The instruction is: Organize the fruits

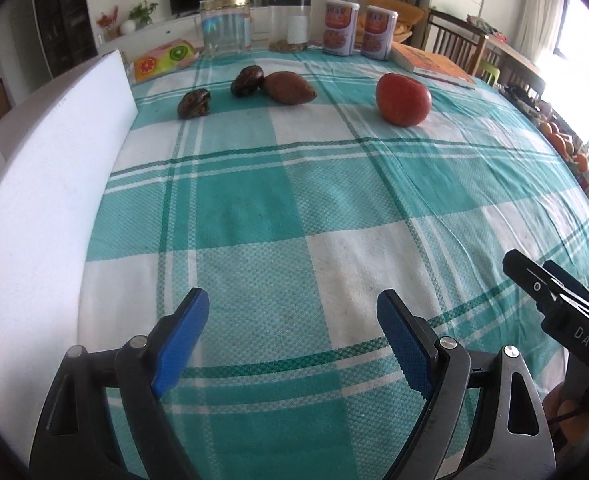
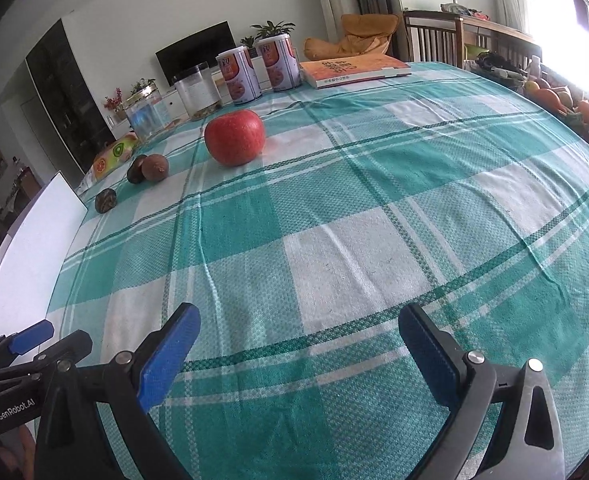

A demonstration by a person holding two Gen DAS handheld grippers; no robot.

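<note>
A red apple (image 1: pixel 403 99) (image 2: pixel 234 137) lies on the teal checked tablecloth (image 1: pixel 254 208) at the far side. Left of it lie a brown oval fruit (image 1: pixel 289 87) (image 2: pixel 155 167) touching a dark round fruit (image 1: pixel 246 80) (image 2: pixel 135 169), and another dark fruit (image 1: pixel 194 104) (image 2: pixel 106 200) further left. My left gripper (image 1: pixel 293 304) is open and empty near the table's front. My right gripper (image 2: pixel 299 318) is open and empty, well short of the apple. Part of the right gripper shows at the left wrist view's right edge (image 1: pixel 558 296).
A white foam board (image 1: pixel 50 184) (image 2: pixel 26 256) stands along the left. At the back stand a clear jar (image 1: pixel 225 26), a clear container (image 1: pixel 291 24), two orange-labelled cans (image 1: pixel 340 28) (image 2: pixel 238 74), a fruit-print pack (image 1: pixel 162 58) and an orange book (image 1: pixel 430 65) (image 2: pixel 350 70).
</note>
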